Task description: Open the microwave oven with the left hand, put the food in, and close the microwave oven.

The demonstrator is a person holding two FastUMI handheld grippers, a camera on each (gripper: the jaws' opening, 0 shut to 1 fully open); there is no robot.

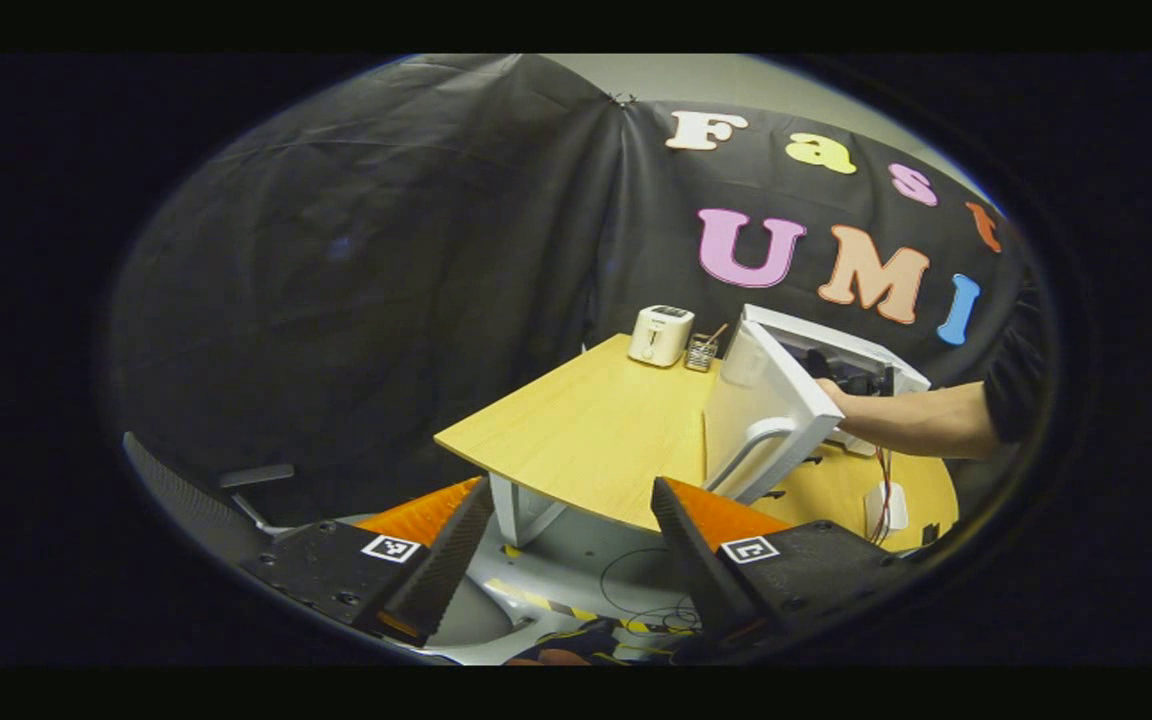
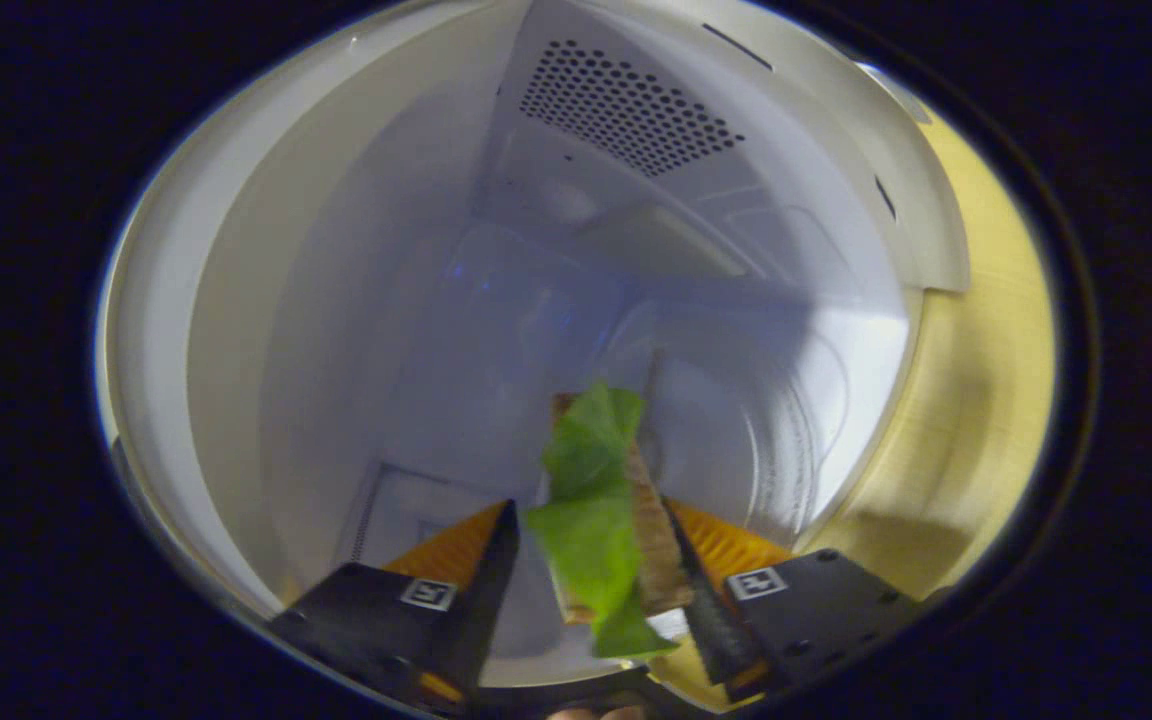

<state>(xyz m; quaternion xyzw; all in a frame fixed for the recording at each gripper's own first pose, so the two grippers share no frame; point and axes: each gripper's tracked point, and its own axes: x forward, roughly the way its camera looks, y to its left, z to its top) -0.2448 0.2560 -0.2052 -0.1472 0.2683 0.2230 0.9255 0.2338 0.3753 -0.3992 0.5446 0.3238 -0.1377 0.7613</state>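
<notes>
Putting food in now: your right gripper [image 2: 591, 555] sits inside microwave cavity [image 2: 496, 300], fingers spread, sandwich [image 2: 601, 500] between them. Left gripper [image 1: 566, 545] hangs apart, empty, well back from open door [image 1: 771, 410]. Next: back out, swing door shut.

Handheld grippers and the arm of the person working them

The left gripper [image 1: 571, 555] has two wedge-shaped fingers with ridged inner faces, each mounted on a dark plate with visible screws and a small square black-and-white marker; bright side panels back the fingers [image 1: 451, 560]. The right gripper [image 2: 591, 580] is built the same way, with a marker on each dark plate and screw heads along the plates. In the left gripper view, the person's forearm [image 1: 921, 420] is bare up to a dark short sleeve [image 1: 1011, 385].
</notes>
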